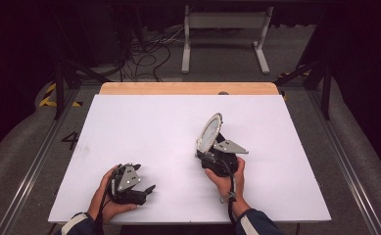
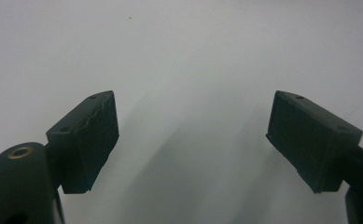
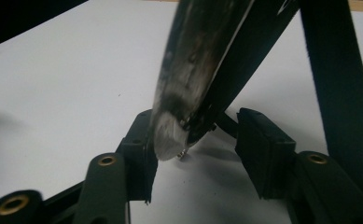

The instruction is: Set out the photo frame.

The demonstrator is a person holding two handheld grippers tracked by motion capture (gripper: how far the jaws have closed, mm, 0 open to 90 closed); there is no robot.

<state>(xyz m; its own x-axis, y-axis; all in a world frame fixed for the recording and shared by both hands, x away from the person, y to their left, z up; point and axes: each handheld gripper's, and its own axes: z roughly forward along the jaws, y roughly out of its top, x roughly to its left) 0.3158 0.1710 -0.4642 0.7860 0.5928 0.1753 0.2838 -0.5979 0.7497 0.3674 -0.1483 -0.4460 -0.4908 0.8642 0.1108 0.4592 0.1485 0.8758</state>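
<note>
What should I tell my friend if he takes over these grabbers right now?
Left gripper: open and empty, low over the white table on the near left side.
Right gripper: its jaws sit on either side of the bottom edge of the round mirror; I cannot tell whether they pinch it.
The mirror stands tilted, near the middle of the table.
Done: the right gripper has reached the mirror.
Left: probably get a firm hold, then move or set the mirror as needed.
</note>
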